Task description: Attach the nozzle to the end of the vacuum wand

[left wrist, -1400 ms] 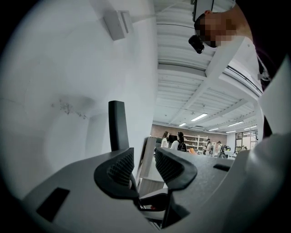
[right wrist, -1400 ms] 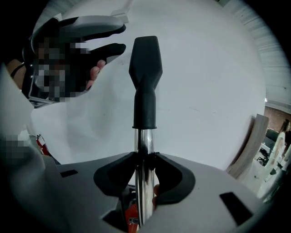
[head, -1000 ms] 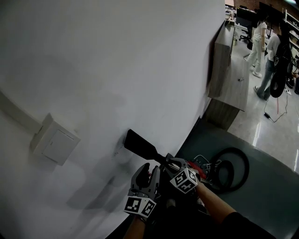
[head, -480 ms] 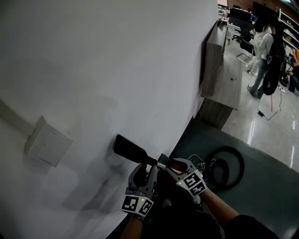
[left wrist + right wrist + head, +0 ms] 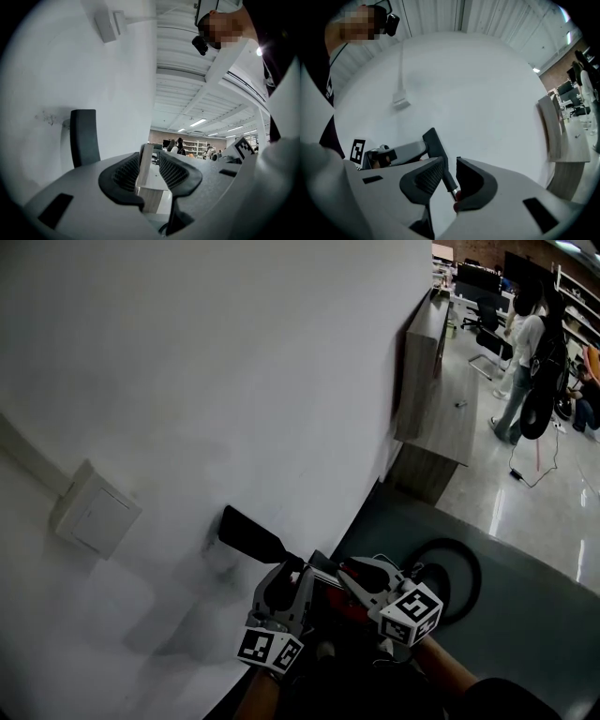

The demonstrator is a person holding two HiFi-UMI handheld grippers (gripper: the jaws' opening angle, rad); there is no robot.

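Both tools' jaws are closing: left tool (image 5: pixel 286 576) empty, right tool (image 5: pixel 356 570) loosely around the wand (image 5: pixel 449 180). Nozzle (image 5: pixel 249 534) sits at ten o'clock of them, against the wall (image 5: pixel 234 381).

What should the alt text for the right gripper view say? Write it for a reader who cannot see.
The right gripper is closing its jaws around the thin black neck of a flat black nozzle, whose head rises in front of a white wall. A wooden cabinet stands against that wall at the right.
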